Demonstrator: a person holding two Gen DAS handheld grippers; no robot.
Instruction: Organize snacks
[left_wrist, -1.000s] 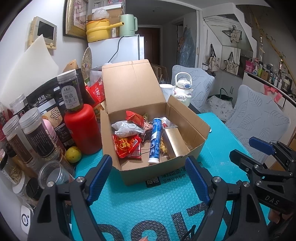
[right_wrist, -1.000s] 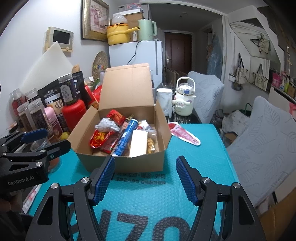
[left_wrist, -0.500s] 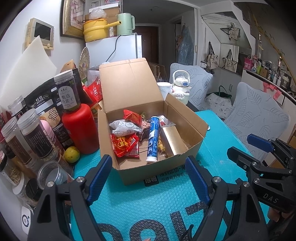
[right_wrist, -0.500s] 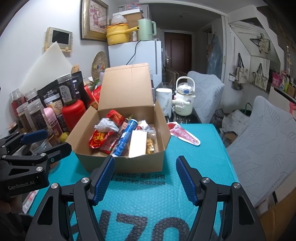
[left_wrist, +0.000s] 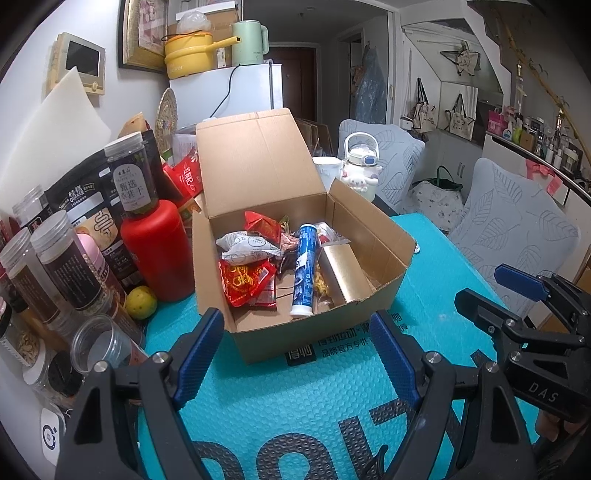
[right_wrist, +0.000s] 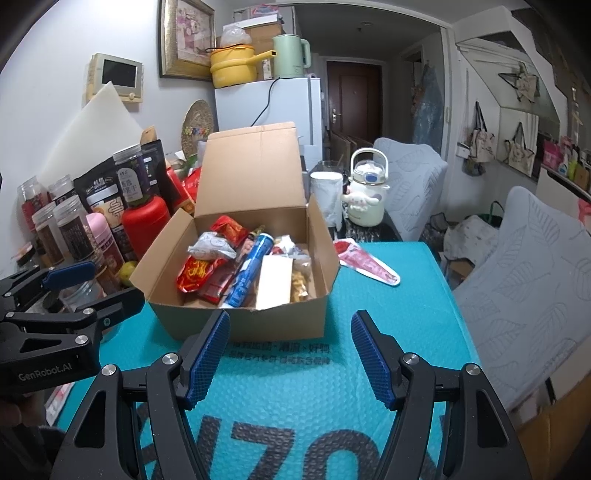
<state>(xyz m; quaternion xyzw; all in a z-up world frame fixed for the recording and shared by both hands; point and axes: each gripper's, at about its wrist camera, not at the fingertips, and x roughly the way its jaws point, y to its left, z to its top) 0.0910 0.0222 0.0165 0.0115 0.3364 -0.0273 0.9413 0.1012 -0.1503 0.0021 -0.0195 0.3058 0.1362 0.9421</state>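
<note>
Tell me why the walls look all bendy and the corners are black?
Left wrist view: the fisheye lens curves the white fridge and blacks out the corners. Right wrist view: same bending on the doorway; the brown cardboard box in the middle stays sharp.

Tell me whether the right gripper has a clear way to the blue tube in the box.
Probably yes. The right gripper is open and empty, just short of the cardboard box, whose lid stands up. The blue tube lies on top of the snacks, uncovered; only the box's low front wall must be cleared.
</note>
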